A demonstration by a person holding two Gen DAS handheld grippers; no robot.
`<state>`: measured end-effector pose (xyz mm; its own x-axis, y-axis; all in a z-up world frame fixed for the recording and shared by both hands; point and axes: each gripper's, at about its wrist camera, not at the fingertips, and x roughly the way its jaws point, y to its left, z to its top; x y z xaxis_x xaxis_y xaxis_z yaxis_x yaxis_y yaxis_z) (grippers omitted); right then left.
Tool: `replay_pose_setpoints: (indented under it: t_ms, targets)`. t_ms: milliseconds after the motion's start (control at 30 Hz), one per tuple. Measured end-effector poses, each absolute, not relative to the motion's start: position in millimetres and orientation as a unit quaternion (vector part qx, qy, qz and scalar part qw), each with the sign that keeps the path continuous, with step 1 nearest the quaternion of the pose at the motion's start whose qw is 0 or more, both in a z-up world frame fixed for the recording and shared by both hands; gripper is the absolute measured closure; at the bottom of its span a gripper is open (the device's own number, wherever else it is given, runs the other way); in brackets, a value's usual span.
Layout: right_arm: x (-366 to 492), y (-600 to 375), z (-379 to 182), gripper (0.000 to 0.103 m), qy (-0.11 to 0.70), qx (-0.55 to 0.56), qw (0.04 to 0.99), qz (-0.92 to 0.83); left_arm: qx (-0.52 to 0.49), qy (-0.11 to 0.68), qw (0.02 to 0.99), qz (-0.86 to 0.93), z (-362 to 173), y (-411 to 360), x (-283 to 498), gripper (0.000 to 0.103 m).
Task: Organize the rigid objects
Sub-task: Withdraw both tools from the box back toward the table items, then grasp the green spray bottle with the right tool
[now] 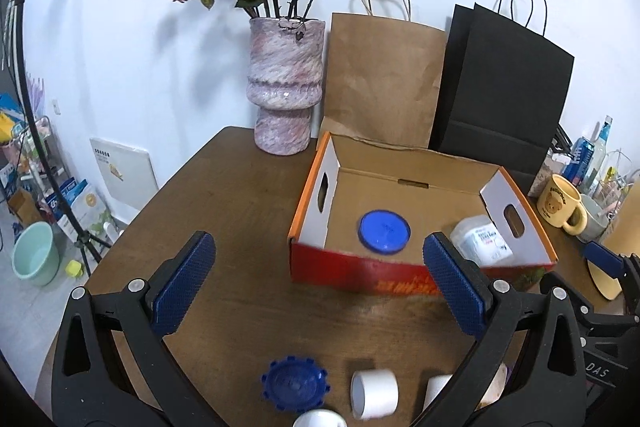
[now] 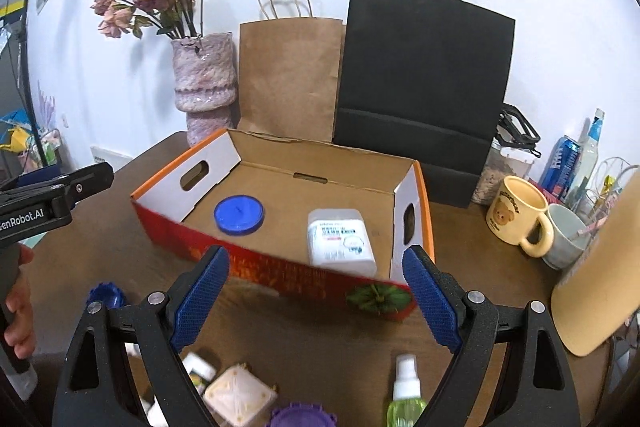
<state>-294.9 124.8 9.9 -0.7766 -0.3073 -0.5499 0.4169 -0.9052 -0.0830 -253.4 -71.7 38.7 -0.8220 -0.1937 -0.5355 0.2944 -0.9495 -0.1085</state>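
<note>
An open cardboard box (image 1: pixel 404 277) (image 2: pixel 280 273) with red front and orange rim stands on the brown table. Inside lie a blue round lid (image 1: pixel 385 230) (image 2: pixel 239 214) and a white labelled container (image 1: pixel 482 239) (image 2: pixel 340 241). My left gripper (image 1: pixel 320 283) is open and empty, hovering before the box. On the table below it lie a blue toothed cap (image 1: pixel 294 383) and white tubes (image 1: pixel 374 393). My right gripper (image 2: pixel 316 291) is open and empty too, above a green spray bottle (image 2: pixel 406 393), a cream cube (image 2: pixel 240 397) and a purple cap (image 2: pixel 302 417).
A pink vase (image 1: pixel 285 87) with dried roses, a brown paper bag (image 1: pixel 380 79) and a black bag (image 1: pixel 502 83) stand behind the box. A yellow bear mug (image 2: pixel 516 213), a grey cup (image 2: pixel 568 237), bottles and a tan round board (image 2: pixel 596 275) crowd the right.
</note>
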Motion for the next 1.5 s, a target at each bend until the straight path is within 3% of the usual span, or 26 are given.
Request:
replay_pose_setpoints:
  t_ms: [967,1500]
  targets:
    - [-180.3,181.7,-24.3,0.011,0.089,0.269,0.201,-0.938,0.294,0.069,0.096,-0.949,-0.4,-44.1,-151.9,0.0]
    - [-191.5,227.6,-60.1,0.011,0.109,0.338,0.168,-0.92,0.328,0.073,0.096,-0.937,-24.2,-49.7,-141.6,0.0]
